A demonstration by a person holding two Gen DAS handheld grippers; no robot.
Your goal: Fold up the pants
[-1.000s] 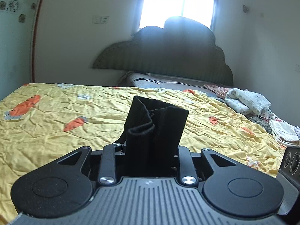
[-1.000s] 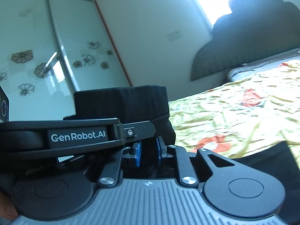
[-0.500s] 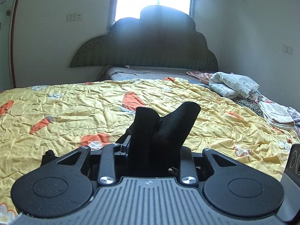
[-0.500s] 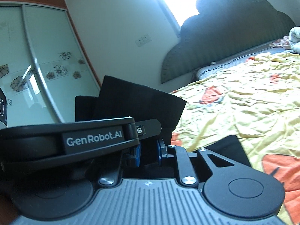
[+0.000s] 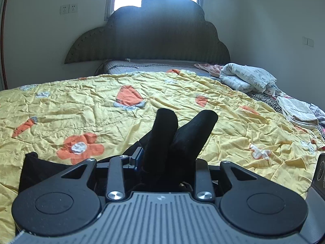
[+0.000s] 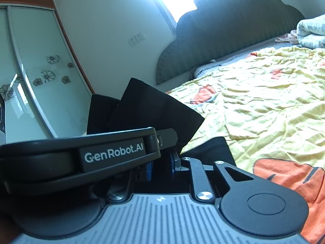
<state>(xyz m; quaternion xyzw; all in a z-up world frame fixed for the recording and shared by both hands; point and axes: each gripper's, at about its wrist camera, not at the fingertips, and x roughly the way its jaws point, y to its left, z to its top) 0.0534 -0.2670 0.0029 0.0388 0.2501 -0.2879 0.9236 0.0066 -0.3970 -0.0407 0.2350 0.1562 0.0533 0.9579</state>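
Both grippers are hanging onto the black pants (image 5: 178, 142) right now, low over the bed. In the left wrist view the left gripper (image 5: 166, 162) has a thick bunch of the fabric sitting between its fingers, two rounded folds poking up toward 12 o'clock. Its jaws are opening a little at this moment, though the cloth is still filling the gap and the pads are pressing on it. More of the pants is lying flat on the yellow quilt (image 5: 81, 105) down at 9 o'clock of that gripper.

In the right wrist view the right gripper (image 6: 161, 166) is squeezed nearly together, its blue pads (image 6: 174, 163) pinching a thin edge of the same pants, which are fanning up toward 11 o'clock as a stiff-looking dark flap. The other gripper, the one with the GenRobot.AI label, is crossing the left half of that view and touching or nearly touching the fabric; I can't tell which. Another bit of the pants is lying on the quilt at about 2 o'clock of the right gripper.

Background stuff: dark scalloped headboard (image 5: 150, 32) at 12 o'clock, a pile of folded white laundry (image 5: 247, 77) at 2 o'clock, and a wardrobe with flower-printed sliding doors (image 6: 40, 77) at 10 o'clock in the right view.
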